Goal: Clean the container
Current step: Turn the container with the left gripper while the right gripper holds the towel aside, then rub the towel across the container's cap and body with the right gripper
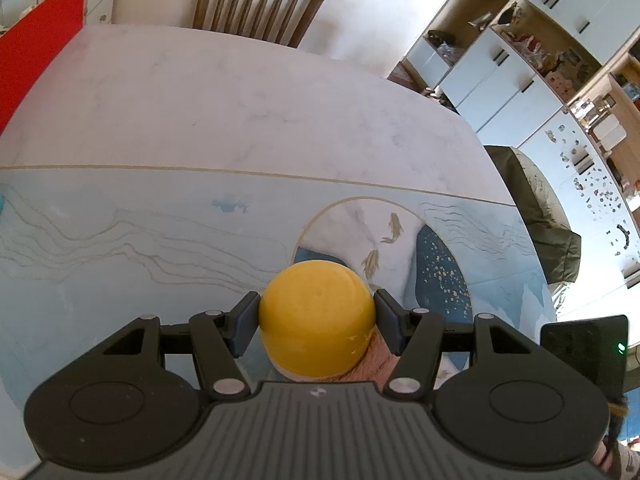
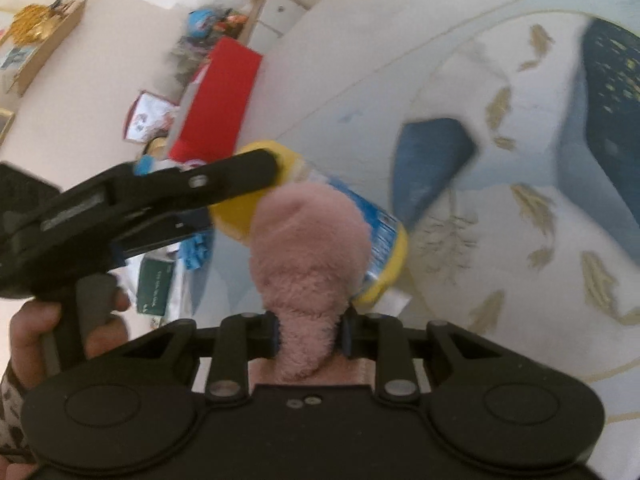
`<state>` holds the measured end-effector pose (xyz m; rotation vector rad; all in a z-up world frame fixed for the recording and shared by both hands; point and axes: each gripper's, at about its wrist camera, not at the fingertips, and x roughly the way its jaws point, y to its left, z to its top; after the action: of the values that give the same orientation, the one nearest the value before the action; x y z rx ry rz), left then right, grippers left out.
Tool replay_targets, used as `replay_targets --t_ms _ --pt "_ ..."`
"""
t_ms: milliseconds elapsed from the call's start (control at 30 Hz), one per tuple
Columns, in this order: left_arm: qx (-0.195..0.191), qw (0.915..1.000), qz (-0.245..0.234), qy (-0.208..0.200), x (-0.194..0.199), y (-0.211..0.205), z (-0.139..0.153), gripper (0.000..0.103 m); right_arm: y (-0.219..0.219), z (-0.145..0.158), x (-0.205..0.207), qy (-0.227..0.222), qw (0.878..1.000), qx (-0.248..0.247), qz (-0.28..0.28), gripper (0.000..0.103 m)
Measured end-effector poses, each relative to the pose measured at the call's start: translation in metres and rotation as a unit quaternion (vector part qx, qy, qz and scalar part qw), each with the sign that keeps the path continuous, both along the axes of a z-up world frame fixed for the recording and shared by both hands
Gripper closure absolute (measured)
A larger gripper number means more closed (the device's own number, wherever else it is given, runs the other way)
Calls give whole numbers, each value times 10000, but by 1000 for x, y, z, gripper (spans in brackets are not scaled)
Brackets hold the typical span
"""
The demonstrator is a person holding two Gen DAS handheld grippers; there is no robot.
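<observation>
Above the patterned table point(image 1: 200, 128), my left gripper point(image 1: 316, 316) was clamped on the yellow end of the container point(image 1: 316, 320), its pads pressed against both sides. My right gripper point(image 2: 308, 336) was closed tight on a pink fluffy cloth point(image 2: 308, 248), whose bunched end lay against the container's blue-labelled side. From the right wrist view, a hand point(image 2: 40, 332) showed gripping the left tool's handle. A wooden chair point(image 1: 260, 0) stood beyond the table.

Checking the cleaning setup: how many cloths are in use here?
1. The pink cloth is clamped in the right gripper and pressed against the yellow container, held by the left gripper. Others may be out of view.
</observation>
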<state>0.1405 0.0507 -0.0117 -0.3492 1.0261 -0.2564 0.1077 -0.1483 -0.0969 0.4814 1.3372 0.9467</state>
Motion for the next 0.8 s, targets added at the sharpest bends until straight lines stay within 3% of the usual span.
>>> replay_targets --t_ms 200,300,433,533,600,667,733,800 --pt "36 9998 -191 -73 -6 -5 -2 42 -28 -16 18 314 9955 -367 -819 78" --pt "141 9991 -354 -169 -11 -9 -2 42 -47 -15 28 257 9924 -402 -1138 78" --pt "448 9954 -738 -421 -19 -18 1 42 -64 -1 38 -38 9943 -211 -1045 77" --pt "872 9860 -1237 -693 -28 -33 4 42 -70 14 44 -427 9961 -157 -761 77" --pt "1167 9735 -1771 -854 -34 -44 8 42 -70 27 47 -702 9959 -91 -561 77" --pt "1425 9547 -2414 -999 -41 -55 11 42 -70 42 50 -1004 9946 -3 -250 77" --pt "1722 9280 -3099 -1143 -50 -65 13 42 -64 57 49 -1277 9916 112 168 77" --pt "1806 9087 -3569 -1194 -56 -72 15 42 -51 72 45 -1554 9857 248 598 77"
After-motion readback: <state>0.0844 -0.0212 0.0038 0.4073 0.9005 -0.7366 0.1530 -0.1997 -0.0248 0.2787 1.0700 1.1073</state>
